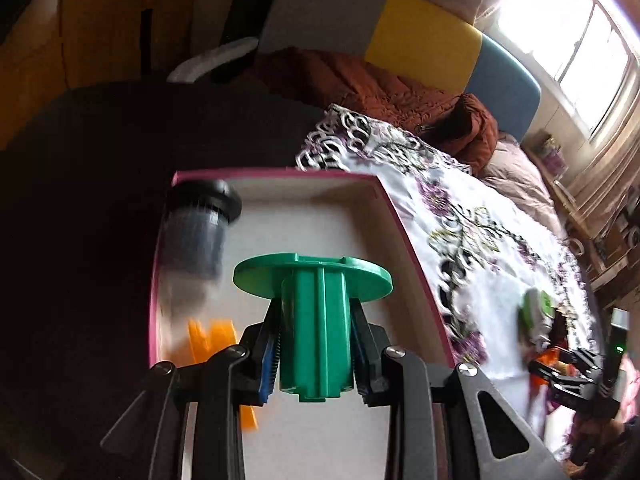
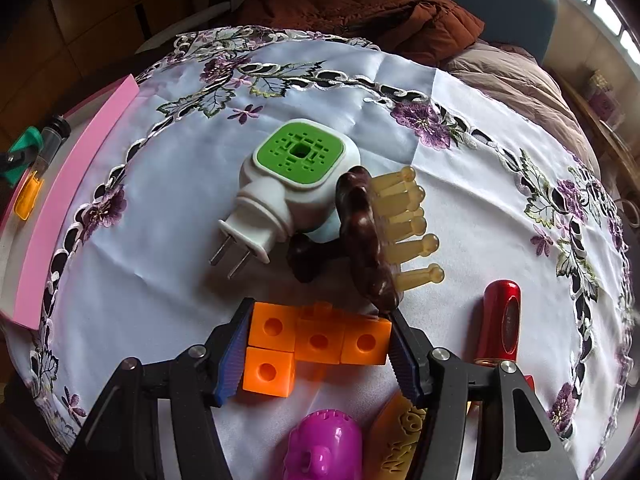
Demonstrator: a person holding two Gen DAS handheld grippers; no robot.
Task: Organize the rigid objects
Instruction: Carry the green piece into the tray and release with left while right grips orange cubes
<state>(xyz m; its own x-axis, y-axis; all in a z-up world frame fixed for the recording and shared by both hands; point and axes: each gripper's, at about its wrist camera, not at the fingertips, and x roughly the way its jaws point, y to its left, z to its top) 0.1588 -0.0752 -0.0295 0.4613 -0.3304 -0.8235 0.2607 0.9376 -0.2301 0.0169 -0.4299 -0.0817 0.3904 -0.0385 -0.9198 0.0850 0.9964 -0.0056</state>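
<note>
The left hand-held gripper [image 1: 316,354] pinches a green spool [image 1: 314,300] by its stem, with the round flat end pointing away. It hangs over a box with a pink rim [image 1: 404,224] and a white floor. In the box lie a see-through tube with a black cap [image 1: 198,232], which looks blurry, and an orange piece [image 1: 210,340] partly hidden behind the gripper.

The box sits on the desk, at the left edge of a white cloth with purple flowers [image 2: 400,92].

The right hand-held gripper [image 2: 316,346] has its two fingers on either side of a bunch of orange cubes [image 2: 316,340] joined together. Both pads seem to touch the ends of the cubes, and the cubes sit on the cloth.

Just past the cubes lies a white plug-in thing with a green top [image 2: 288,184], its two metal pins pointing at the camera. A dark brown comb with fat yellow teeth [image 2: 384,232] leans against it. A red tube [image 2: 500,320] lies to the right of the cubes. Near the bottom are a pink round toy [image 2: 324,448] and an orange flat piece with raised letters [image 2: 400,440]
</note>
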